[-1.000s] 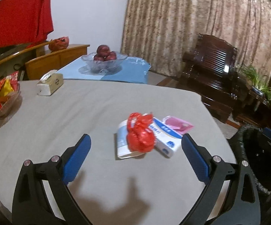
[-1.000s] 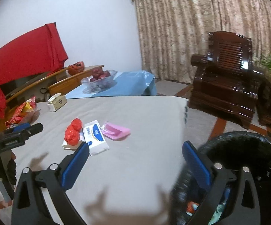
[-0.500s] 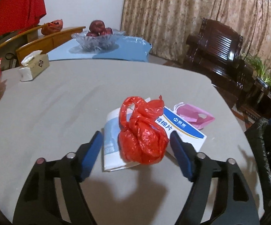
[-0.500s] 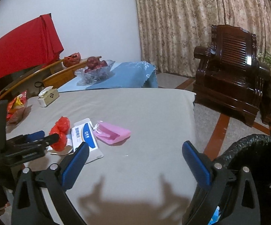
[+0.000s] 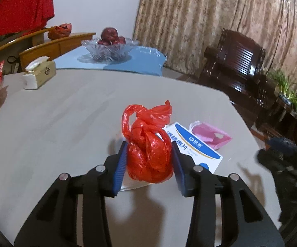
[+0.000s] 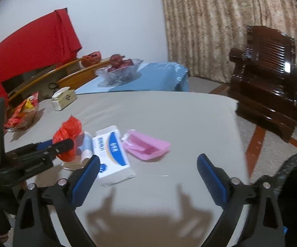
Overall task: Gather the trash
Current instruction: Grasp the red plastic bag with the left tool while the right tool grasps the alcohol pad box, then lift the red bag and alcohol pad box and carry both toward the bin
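Note:
A knotted red plastic bag sits on the grey table, on top of a pale wrapper. My left gripper is shut on the red bag, its blue pads pressed against both sides. A white and blue box lies just right of the bag, and a pink bag lies beyond it. In the right wrist view the red bag, the box and the pink bag lie ahead. My right gripper is open and empty, low over the table, near the box.
A black-lined trash bin stands at the table's right edge. A tissue box, a snack bowl and a glass fruit bowl stand at the far side. A dark wooden armchair stands beyond the table.
My left gripper moved forward to the red bag and closed on it. My right gripper swung left from the bin toward the box and pink bag.

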